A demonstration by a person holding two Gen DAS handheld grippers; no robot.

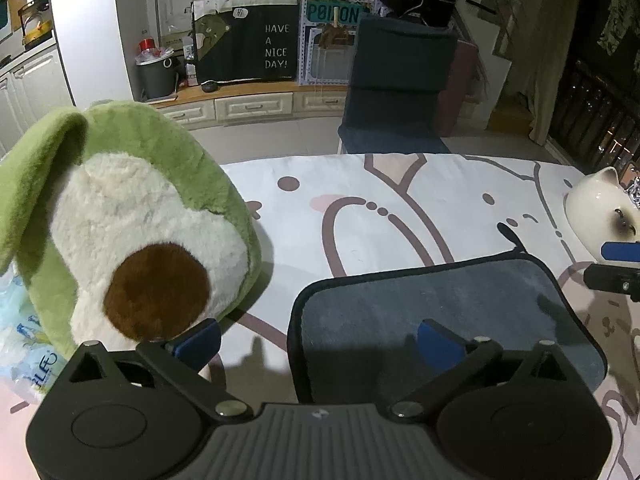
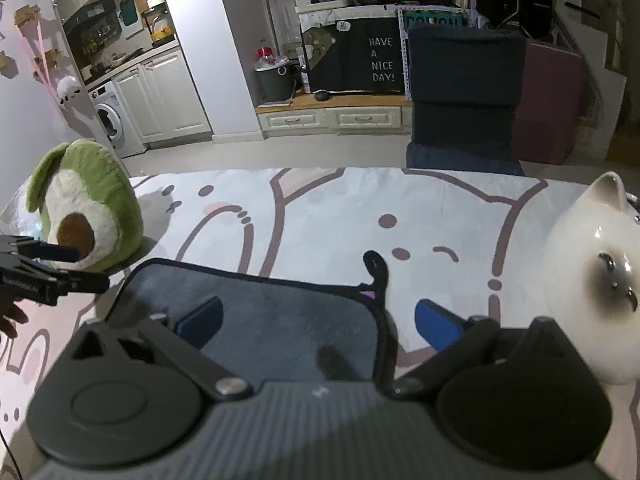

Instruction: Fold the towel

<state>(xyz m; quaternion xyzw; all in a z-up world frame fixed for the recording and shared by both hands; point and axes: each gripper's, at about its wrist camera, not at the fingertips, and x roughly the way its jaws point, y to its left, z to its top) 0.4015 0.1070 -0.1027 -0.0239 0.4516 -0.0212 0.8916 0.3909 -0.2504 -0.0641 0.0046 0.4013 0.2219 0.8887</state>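
A grey-blue towel [image 1: 440, 304] with a dark border lies folded flat on the cartoon-print table cover; it also shows in the right wrist view [image 2: 272, 312]. Its black hanging loop [image 2: 374, 266] sticks out at the far right corner. My left gripper [image 1: 320, 344] is open and empty, straddling the towel's near left edge, with the right pad [image 1: 438, 342] over the towel. My right gripper [image 2: 318, 320] is open and empty, straddling the towel's right edge, left pad [image 2: 200, 316] over the towel. Each gripper shows at the edge of the other's view.
A green avocado plush [image 1: 132, 232] stands just left of the towel, close to my left finger. A white ceramic cat [image 2: 596, 280] stands right of the towel, close to my right finger. A dark chair [image 2: 464, 96] is behind the table. A plastic pack [image 1: 20, 328] lies far left.
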